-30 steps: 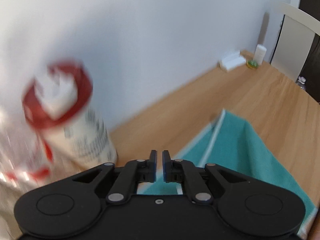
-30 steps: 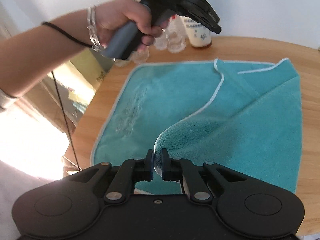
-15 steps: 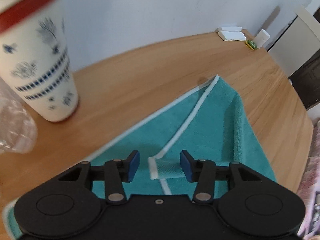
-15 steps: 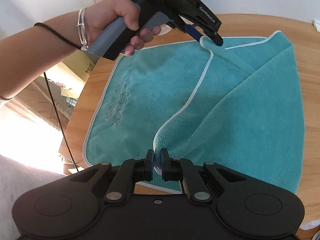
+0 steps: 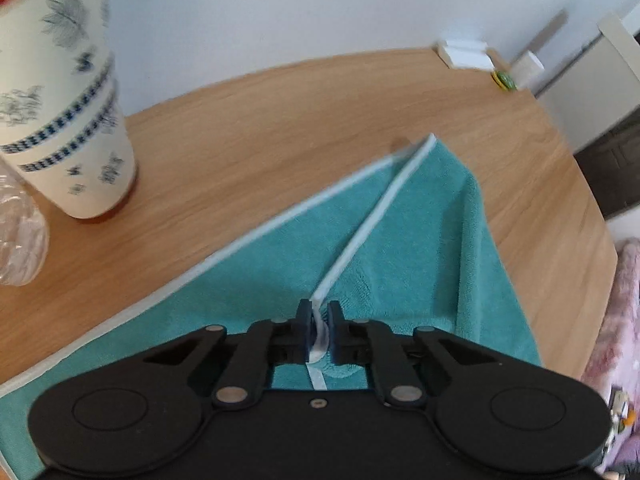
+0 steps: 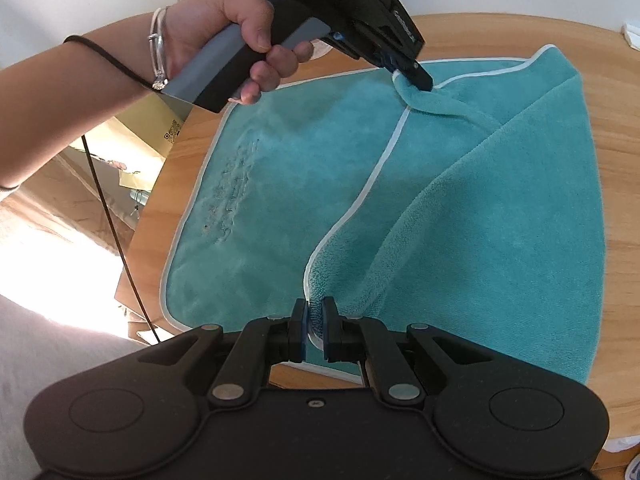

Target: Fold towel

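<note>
- right wrist view, bottom centre of the frame: the right gripper (image 6: pixel 314 322) has its jaws drawn narrow, pinching the near corner of a teal towel (image 6: pixel 500 232) by its pale piped hem.
- from that pinch the hem runs up the middle of the frame to the left gripper (image 6: pixel 412 74) at upper centre, so the held edge lies lengthways, near to far, between the two tongs.
- the left gripper, held by a hand (image 6: pixel 236 40) wearing a bracelet, is nipped onto the far corner of the same loose flap; its jaws look closed on the hem.
- the flap lies folded onto the right half of the towel; the left half lies flat and single on the wooden table (image 6: pixel 616 80), reaching toward the left edge.
- judging from this, the coming move is to carry both corners leftward together, keeping the hem taut.
- left wrist view, bottom centre: the white hem sits squeezed between the left gripper's (image 5: pixel 319 320) blue pads, the towel (image 5: pixel 420 248) stretching away to upper right.
- at upper left of that view, a patterned paper cup (image 5: pixel 68 120) and a clear plastic bottle (image 5: pixel 20 248) stand near the towel's far edge, beside the fold path.
- small white items sit well apart at the upper right.
</note>
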Demonstrator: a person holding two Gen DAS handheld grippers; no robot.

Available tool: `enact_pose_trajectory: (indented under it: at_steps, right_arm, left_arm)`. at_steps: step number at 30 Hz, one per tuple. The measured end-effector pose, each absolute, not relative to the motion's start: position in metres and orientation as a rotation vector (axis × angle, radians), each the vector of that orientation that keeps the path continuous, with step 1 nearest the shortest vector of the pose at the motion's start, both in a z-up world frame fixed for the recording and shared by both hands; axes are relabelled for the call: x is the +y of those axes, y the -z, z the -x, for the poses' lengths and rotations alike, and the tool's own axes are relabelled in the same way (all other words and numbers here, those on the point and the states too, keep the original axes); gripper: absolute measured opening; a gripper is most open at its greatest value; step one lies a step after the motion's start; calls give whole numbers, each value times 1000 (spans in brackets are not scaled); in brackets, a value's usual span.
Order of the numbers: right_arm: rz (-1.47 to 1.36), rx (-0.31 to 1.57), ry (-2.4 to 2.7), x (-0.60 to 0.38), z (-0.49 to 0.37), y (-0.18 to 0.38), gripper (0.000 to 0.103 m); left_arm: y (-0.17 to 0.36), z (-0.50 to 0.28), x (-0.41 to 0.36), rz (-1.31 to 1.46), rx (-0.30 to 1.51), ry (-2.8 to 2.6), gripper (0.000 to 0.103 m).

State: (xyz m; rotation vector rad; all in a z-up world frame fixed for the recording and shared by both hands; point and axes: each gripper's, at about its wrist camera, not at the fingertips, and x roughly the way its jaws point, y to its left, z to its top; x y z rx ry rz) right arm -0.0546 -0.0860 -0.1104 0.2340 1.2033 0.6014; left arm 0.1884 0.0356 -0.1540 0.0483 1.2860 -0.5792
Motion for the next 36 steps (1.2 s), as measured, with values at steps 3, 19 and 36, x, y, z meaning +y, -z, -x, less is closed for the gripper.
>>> enact_pose_trajectory:
  at_steps: [3, 19, 36]
  right_arm:
    - [-231, 1183, -610, -88, 54, 106, 7]
    - [-214, 1085, -902, -28, 39, 63, 7]
    - [-42, 1143, -1140, 92, 41, 85, 7]
  left_arm:
    - [140, -185, 40, -39, 1245, 572, 6]
    - [71, -180, 125, 27, 1100, 401, 6]
    - [78, -168, 224, -51, 1103, 256, 6]
